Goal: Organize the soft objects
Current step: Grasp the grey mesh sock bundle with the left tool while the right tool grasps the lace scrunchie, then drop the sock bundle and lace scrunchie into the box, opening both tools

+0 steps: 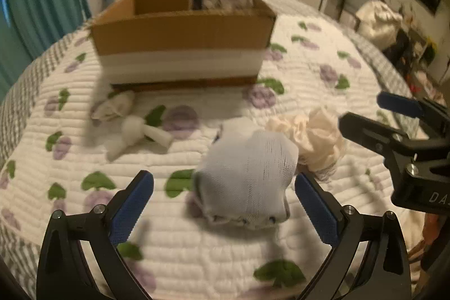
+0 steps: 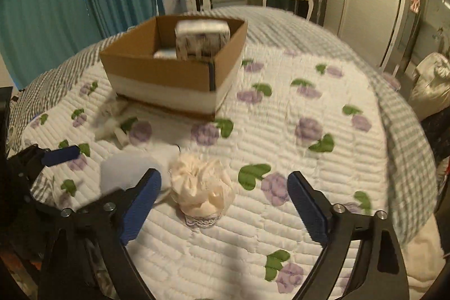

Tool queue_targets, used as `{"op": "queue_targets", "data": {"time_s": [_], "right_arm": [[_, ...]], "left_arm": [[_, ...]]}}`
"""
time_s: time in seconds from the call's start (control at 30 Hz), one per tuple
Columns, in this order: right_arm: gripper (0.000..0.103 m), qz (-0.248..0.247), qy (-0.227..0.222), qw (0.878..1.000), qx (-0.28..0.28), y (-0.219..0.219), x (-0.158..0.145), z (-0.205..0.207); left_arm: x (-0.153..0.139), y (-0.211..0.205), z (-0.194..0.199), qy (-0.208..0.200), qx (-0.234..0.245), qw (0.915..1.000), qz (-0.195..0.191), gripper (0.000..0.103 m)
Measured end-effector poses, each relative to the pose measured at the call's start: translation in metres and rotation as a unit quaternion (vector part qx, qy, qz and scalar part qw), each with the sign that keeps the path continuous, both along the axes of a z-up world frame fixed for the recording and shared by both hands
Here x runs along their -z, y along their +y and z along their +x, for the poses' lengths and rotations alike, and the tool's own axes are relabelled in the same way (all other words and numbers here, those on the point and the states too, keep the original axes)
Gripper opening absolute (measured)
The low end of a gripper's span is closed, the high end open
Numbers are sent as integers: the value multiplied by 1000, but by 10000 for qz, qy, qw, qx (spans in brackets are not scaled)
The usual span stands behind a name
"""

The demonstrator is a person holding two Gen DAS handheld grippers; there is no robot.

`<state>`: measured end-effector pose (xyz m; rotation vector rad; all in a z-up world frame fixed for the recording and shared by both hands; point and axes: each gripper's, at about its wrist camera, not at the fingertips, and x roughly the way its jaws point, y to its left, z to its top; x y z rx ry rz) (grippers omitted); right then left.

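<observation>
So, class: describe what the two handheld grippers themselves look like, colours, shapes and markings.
Both the left gripper and the right gripper have black angular frames, silver screws and two fingers faced with textured blue pads. White lettering, partly cut off, marks the right gripper's body.

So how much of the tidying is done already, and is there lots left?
A little is done: the cardboard box on the quilt already holds a patterned bundle. Nothing is held yet. The left gripper is open around the white mesh cloth, and the right gripper is open by the cream ruffled cloth. Those two, plus the small white pieces near the box, are left.
</observation>
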<state>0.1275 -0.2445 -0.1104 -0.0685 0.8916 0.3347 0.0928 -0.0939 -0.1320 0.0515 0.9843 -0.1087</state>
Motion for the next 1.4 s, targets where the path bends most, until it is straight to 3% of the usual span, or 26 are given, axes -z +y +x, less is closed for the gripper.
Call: {"op": "queue_targets", "data": {"time_s": [0.17,0.27,0.33,0.43,0.53,0.7,0.9,1.17,1.4], "right_arm": [[75,213,333,9992,-80,4,27,14],[61,243,492,9983,-213,11,41,18],[44,223,554,9979,-266,15,47,20],[30,271,578,9975,-318,17,49,19],[22,215,481,9981,-317,19,45,15],[19,188,330,9990,-233,17,29,7],[18,144,65,9997,-174,17,-4,-9],[18,144,-545,9982,-203,30,-71,-37],[18,177,-1130,9932,-239,50,-133,-43]], "left_arm": [[17,-2,13,207,117,9997,-73,100],[25,-3,16,288,255,9992,-53,90],[27,-1,16,337,351,9987,-157,84],[26,-1,14,285,532,9978,-268,69],[22,-4,9,218,699,9971,-204,63],[14,1,0,171,772,9966,-232,60],[-17,10,-18,-118,761,9965,-328,60],[-81,31,-40,-836,673,9935,-377,60],[-140,55,-34,-1548,585,9860,-228,60]]}}
